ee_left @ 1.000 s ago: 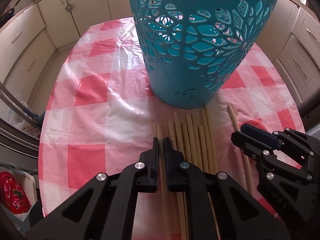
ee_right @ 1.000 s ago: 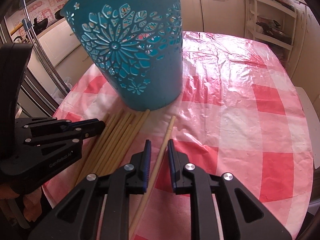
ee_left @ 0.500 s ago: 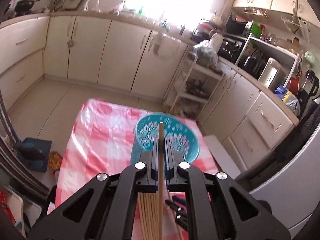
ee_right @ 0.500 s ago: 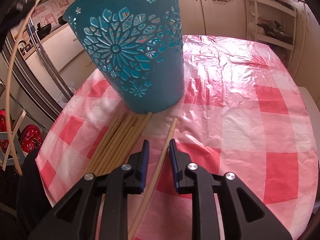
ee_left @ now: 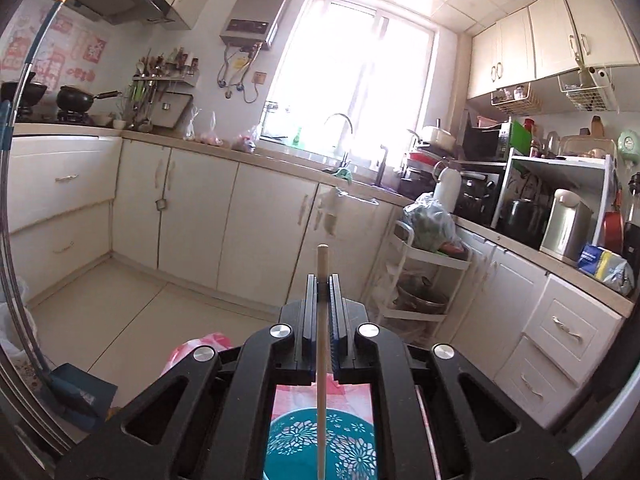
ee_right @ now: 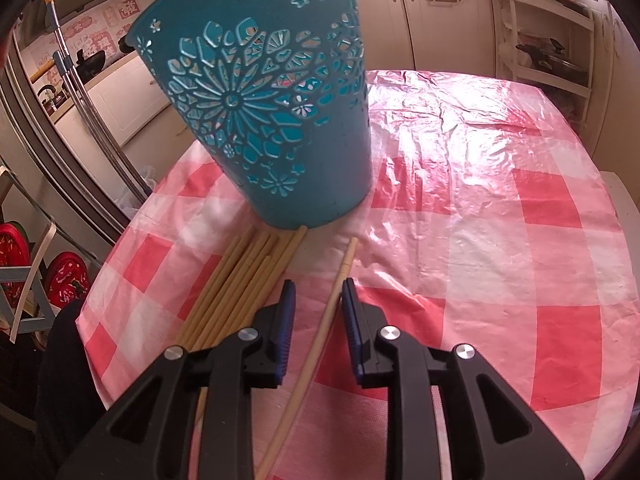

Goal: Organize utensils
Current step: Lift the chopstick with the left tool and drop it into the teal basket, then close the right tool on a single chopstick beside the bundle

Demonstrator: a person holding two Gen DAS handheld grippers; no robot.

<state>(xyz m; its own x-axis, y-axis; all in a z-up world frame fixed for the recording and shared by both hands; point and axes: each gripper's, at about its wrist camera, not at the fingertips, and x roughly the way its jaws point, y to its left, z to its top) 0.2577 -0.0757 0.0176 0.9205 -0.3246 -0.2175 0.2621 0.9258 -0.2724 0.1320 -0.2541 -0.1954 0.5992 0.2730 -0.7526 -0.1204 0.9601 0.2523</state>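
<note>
- Left gripper (ee_left: 322, 280): jaws clamped on one pale wooden chopstick (ee_left: 321, 360). Round, plain, blunt tip standing just past the fingertips; its shaft runs down between the pads and out of the bottom of the left wrist view.
- Below it, seen through the gripper frame: the open top of the teal basket (ee_left: 348, 440), floral cut-outs on the inner wall.
- Right gripper (ee_right: 316, 300): jaws have just been opening and now stand apart. A single chopstick (ee_right: 320, 332) lies on the table between them, close to the right pad; contact cannot be told.
- Bundle of chopsticks (ee_right: 236, 280) flat on the cloth near the table's near-left edge, just left of the single one. About eight, overlapping, exact count unclear. Far ends reach the basket's base.
- Basket (ee_right: 280, 120): one, upright, tapering to the base, pierced flower pattern, toward the far-left part of the table.
- Table (ee_right: 500, 240): round, under a glossy red-and-white check plastic cloth, creased.
- Room: kitchen with cream cabinets (ee_left: 240, 220), bright window (ee_left: 352, 72) over a sink tap, wall water heater (ee_left: 256, 14).
</note>
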